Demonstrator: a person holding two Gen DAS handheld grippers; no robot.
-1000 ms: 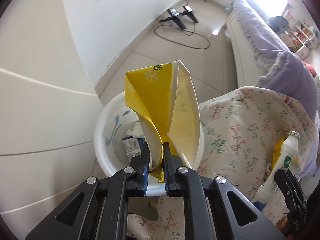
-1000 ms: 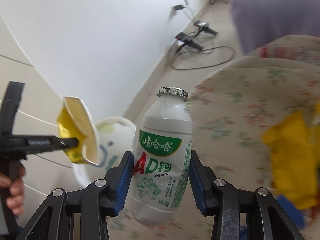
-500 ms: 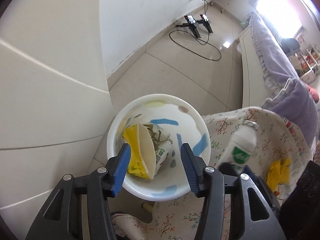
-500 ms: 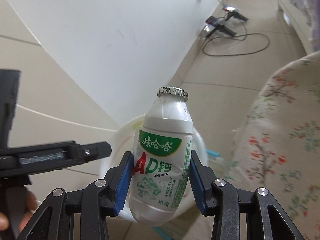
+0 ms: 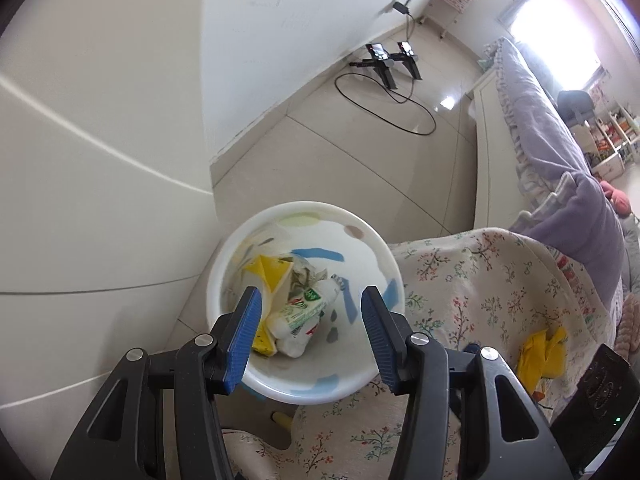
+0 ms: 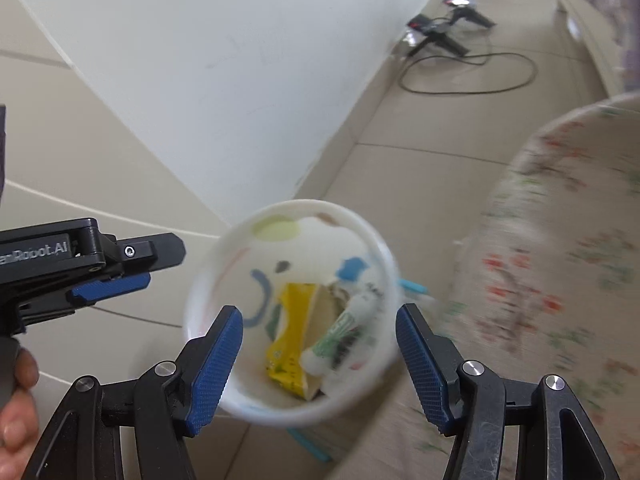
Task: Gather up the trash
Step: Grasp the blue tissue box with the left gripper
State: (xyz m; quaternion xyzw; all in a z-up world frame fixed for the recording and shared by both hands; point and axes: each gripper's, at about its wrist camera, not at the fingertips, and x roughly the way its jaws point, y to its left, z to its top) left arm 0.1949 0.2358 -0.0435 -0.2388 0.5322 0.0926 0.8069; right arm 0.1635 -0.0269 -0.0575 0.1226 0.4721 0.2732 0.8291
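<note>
A white trash bin (image 5: 240,248) with coloured patches stands on the floor beside the bed; it also shows in the right wrist view (image 6: 360,224). Inside lie a yellow carton (image 5: 270,276) and a white AD milk bottle (image 5: 304,312); both also show in the right wrist view, carton (image 6: 290,336) and bottle (image 6: 344,332). My left gripper (image 5: 310,338) is open and empty above the bin. My right gripper (image 6: 320,354) is open and empty above the bin. The left gripper's fingers (image 6: 112,284) show at the left of the right wrist view.
A flowered bedspread (image 5: 480,292) lies right of the bin with a crumpled yellow wrapper (image 5: 542,350) on it. A black device (image 5: 596,392) sits at the lower right. A white wall (image 5: 280,40) is behind the bin. Black stands and a cable (image 5: 388,92) lie on the floor.
The left gripper opened and dropped the yellow carton into the bin. The right gripper moved over the bin, opened and let the AD bottle fall in.
</note>
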